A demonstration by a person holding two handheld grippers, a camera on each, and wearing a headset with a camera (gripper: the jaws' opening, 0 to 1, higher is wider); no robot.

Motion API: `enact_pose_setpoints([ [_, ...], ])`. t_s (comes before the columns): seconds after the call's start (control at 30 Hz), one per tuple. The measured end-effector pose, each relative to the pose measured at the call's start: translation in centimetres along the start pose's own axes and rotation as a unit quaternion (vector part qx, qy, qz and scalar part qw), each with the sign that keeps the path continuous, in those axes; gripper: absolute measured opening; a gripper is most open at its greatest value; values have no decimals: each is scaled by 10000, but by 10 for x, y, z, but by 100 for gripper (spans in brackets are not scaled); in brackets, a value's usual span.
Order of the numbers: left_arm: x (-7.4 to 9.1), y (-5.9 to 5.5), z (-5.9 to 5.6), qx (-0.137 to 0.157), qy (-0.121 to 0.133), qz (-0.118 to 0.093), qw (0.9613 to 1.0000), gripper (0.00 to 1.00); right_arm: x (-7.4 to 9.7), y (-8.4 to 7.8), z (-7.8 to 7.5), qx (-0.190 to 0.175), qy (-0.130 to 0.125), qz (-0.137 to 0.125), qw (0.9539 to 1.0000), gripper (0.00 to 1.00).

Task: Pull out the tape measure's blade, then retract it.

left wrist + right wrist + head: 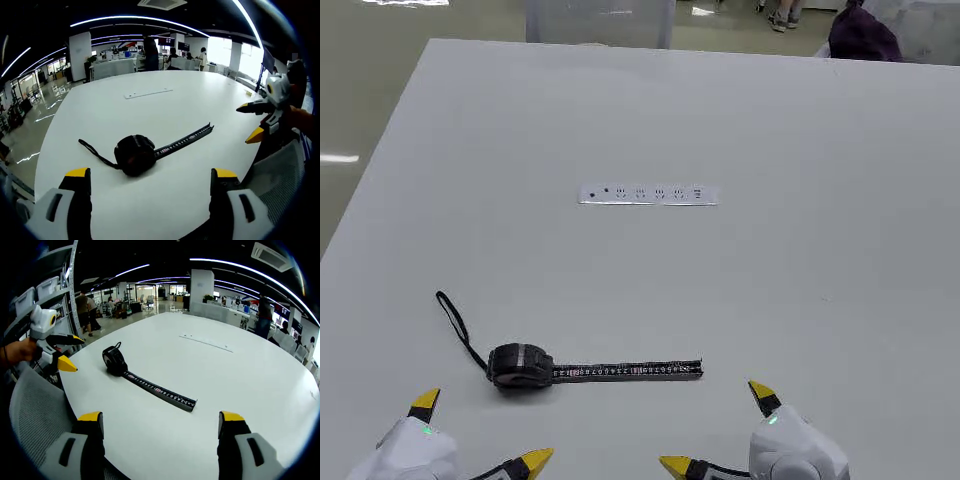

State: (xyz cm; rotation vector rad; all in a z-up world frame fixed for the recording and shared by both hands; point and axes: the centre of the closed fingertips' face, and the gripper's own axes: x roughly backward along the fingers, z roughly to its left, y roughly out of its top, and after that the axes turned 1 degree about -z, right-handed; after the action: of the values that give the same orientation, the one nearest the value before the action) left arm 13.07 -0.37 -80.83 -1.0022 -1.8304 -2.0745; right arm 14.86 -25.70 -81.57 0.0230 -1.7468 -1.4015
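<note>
A black tape measure lies on the white table near the front edge, its wrist strap trailing to the back left. Its blade is drawn out to the right and rests flat on the table. In the left gripper view the case and blade lie just ahead of my jaws. My left gripper hovers open in front of the case, touching nothing. My right gripper is open below the blade's tip, also empty.
A white power strip lies flat at the table's middle. A mesh chair back stands at the table's near edge. People and desks are far off in the room behind.
</note>
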Motion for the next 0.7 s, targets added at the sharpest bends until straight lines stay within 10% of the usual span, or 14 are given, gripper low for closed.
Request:
enact_pose_setpoints([
  [0.7,-2,4,-3,652,209,-210,9974,99,0,1,6,-116,-30,-25,9999,95],
])
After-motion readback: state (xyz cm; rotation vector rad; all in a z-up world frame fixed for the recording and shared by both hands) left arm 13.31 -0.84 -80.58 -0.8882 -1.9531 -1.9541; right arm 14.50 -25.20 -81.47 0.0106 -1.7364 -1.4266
